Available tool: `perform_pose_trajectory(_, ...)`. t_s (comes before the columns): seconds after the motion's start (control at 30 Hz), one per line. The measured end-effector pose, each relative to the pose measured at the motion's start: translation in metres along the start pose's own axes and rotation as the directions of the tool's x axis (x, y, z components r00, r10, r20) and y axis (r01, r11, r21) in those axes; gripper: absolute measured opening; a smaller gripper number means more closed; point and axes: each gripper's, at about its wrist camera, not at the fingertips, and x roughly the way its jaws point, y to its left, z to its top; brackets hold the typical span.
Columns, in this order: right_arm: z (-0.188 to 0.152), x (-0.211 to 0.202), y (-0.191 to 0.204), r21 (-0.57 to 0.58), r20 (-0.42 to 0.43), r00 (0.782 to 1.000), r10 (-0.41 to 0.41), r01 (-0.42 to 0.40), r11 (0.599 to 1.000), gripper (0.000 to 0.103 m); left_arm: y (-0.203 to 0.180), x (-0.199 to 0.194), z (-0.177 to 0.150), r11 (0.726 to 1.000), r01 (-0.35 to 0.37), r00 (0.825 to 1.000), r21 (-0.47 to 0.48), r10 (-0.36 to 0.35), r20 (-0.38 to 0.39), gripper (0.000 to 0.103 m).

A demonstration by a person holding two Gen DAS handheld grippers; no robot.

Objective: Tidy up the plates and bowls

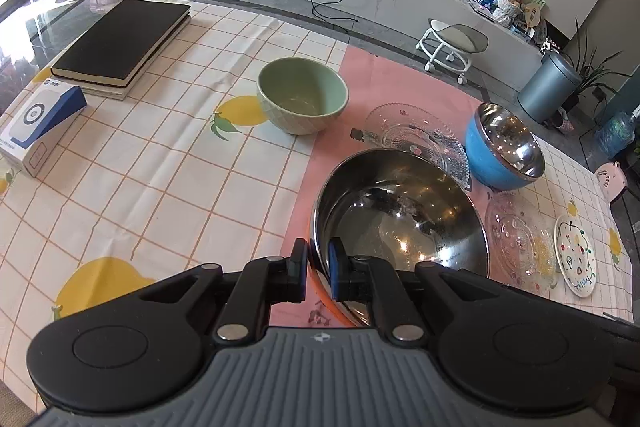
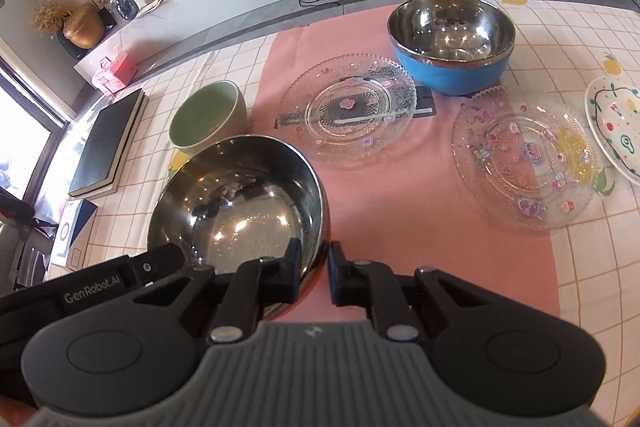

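My left gripper [image 1: 318,273] has its fingers clamped on the near rim of the orange steel bowl [image 1: 400,211], one pad outside the wall, one inside. My right gripper [image 2: 314,277] straddles the same bowl's [image 2: 240,199] rim from the other side; its fingers sit close about the wall, but whether they pinch it I cannot tell. The bowl sits on the near part of the pink mat [image 2: 400,207]. Far left of it, the green bowl [image 2: 206,117] sits on the checked cloth [image 1: 140,167]. Beyond the steel bowl lies a glass plate [image 2: 352,107]; a blue steel bowl [image 2: 452,39] at far right, a second glass plate [image 2: 524,159] near right, a painted white plate [image 2: 616,123] at the right edge.
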Motion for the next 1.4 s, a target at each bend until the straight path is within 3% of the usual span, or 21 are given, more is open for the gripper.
perform_pose_trajectory(0.27,-0.029,-0.041,-0.007,0.000,-0.024,0.999,0.040,-0.040,0.999,0.012,-0.003,-0.039,-0.024,1.000,0.017,1.000,-0.006,-0.017,-0.002,0.012)
perform_pose_trajectory(0.6,-0.066,-0.068,-0.022,0.031,-0.064,0.996,0.059,-0.057,0.998,0.012,-0.006,-0.058,-0.058,1.000,0.022,0.999,-0.004,-0.022,-0.030,0.012)
perform_pose_trajectory(1.03,-0.102,-0.053,-0.031,0.062,-0.141,0.989,0.049,-0.040,0.997,0.013,0.013,-0.041,-0.090,0.999,0.006,0.994,-0.036,-0.010,-0.109,0.012)
perform_pose_trajectory(1.4,-0.104,-0.040,-0.026,0.037,-0.150,0.988,0.032,-0.026,0.999,0.013,0.021,-0.034,-0.093,0.999,0.002,0.995,-0.051,-0.007,-0.104,0.011)
